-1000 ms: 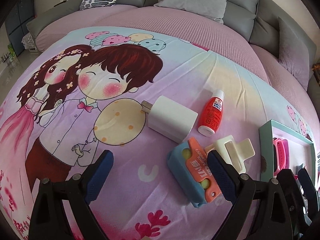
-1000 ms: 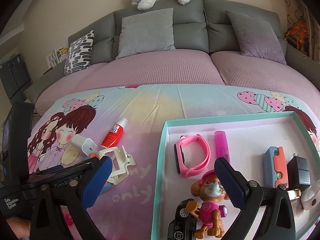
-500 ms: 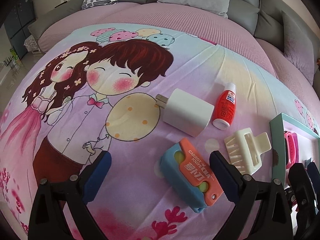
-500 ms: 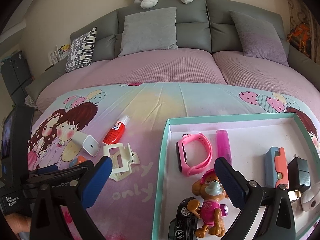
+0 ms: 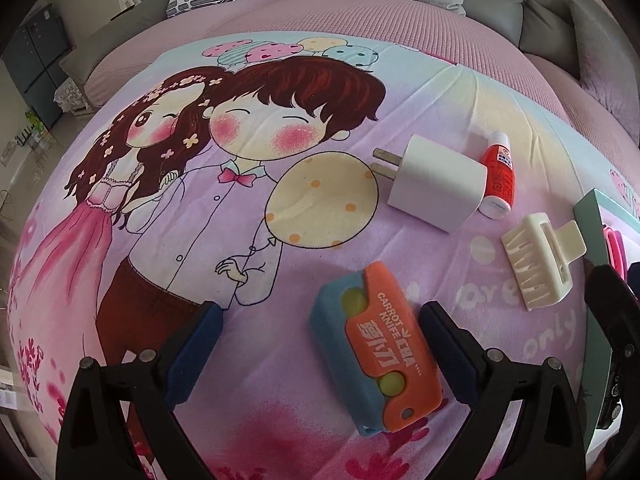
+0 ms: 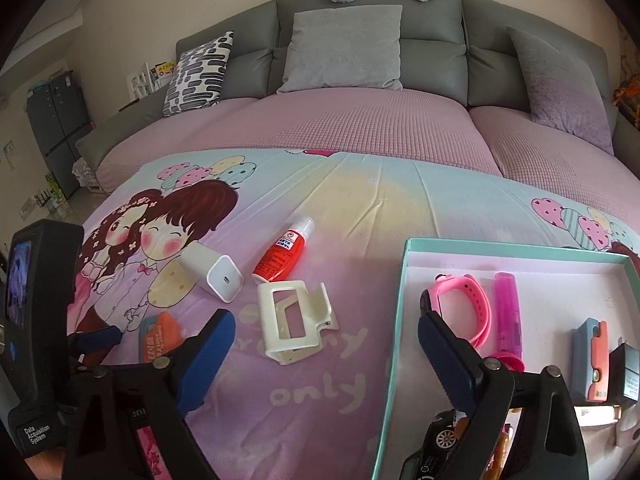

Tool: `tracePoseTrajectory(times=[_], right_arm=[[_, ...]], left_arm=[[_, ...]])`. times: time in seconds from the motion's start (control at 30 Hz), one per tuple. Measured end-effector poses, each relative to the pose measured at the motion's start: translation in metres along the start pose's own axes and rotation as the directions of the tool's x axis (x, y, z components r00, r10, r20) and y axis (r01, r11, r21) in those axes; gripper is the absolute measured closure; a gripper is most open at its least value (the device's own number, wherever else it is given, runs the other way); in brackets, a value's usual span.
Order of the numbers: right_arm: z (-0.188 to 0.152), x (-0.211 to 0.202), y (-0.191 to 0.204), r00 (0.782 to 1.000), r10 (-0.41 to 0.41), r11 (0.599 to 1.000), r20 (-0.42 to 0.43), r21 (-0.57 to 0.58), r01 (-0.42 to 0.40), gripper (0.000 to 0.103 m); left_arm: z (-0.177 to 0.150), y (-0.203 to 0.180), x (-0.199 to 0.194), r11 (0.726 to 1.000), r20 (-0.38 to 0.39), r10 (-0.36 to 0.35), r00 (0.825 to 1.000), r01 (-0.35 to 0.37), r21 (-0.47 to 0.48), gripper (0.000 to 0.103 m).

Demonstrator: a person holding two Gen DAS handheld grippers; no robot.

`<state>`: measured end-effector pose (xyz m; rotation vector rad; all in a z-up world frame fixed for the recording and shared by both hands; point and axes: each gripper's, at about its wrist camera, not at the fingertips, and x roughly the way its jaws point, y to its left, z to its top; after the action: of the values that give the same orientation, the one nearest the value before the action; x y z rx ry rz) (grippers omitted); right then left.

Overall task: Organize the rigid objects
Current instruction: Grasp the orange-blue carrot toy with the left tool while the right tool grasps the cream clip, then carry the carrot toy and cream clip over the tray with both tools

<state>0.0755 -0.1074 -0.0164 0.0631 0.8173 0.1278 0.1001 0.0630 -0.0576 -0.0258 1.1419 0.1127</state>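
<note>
Left tongs (image 5: 320, 344) gape; right tongs (image 6: 326, 356) have just been narrowing, empty.

1. The right gripper (image 6: 322, 354) has empty jaws that stand wide and have just been closing a little.
2. Just ahead, between its fingers, lies the cream hair clip (image 6: 294, 326).
3. Beyond the clip lie the red bottle (image 6: 280, 258) and white charger (image 6: 214, 278).
4. By its right finger sits the teal tray (image 6: 390, 360), holding a pink watch (image 6: 466, 310).

A cartoon-print bedsheet (image 5: 168, 240) bears a charger (image 5: 436, 184), glue bottle (image 5: 498, 176), hair clip (image 5: 540, 268), carrot knife (image 5: 380, 352) and tray (image 6: 404, 300).
</note>
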Motion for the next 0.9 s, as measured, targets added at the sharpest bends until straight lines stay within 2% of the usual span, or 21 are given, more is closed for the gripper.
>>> tracePoseTrajectory(times=[0.17,0.27,0.4,0.5,0.53,0.57,0.6,0.8,0.9], right_arm=[[0.002,0.011,0.014,1.0,0.009,0.999,-0.017,-0.045,-0.009,0.026],[0.003,0.017,0.02,1.0,0.016,0.998,-0.024,-0.06,-0.018,0.031],[0.002,0.028,0.023,0.999,0.016,0.998,-0.049,-0.063,-0.019,0.037],[0.001,0.033,0.024,0.998,0.002,0.998,-0.07,-0.067,-0.006,0.038],[0.0,0.034,0.024,0.997,0.0,0.998,-0.076,-0.067,-0.005,0.041],[-0.001,0.035,0.023,0.996,-0.001,0.998,-0.085,-0.066,-0.004,0.052],[-0.001,0.036,0.023,0.996,-0.005,0.998,-0.092,-0.064,-0.001,0.053],[-0.001,0.031,0.02,0.997,0.011,0.999,-0.079,-0.047,-0.014,0.053],[0.001,0.02,0.016,0.998,0.027,0.999,-0.06,-0.021,-0.028,0.053]], left_arm=[[-0.001,0.005,-0.001,1.0,0.004,-0.01,1.0,0.01,0.002,0.004],[-0.002,0.009,-0.003,1.0,0.01,-0.011,1.0,0.011,0.002,0.006],[-0.001,0.013,-0.007,1.0,0.03,-0.015,0.999,0.015,-0.001,0.028],[-0.001,0.014,-0.008,1.0,0.04,-0.015,0.999,0.015,-0.005,0.041],[-0.001,0.015,-0.009,1.0,0.043,-0.015,0.999,0.016,-0.004,0.047],[0.0,0.013,-0.009,1.0,0.047,-0.016,0.999,0.016,0.0,0.052],[0.0,0.013,-0.01,1.0,0.051,-0.016,0.999,0.016,0.004,0.057],[0.002,0.013,-0.014,1.0,0.063,-0.009,0.998,0.008,0.009,0.057],[0.003,0.013,-0.026,1.0,0.096,-0.011,0.995,0.012,0.0,0.058]])
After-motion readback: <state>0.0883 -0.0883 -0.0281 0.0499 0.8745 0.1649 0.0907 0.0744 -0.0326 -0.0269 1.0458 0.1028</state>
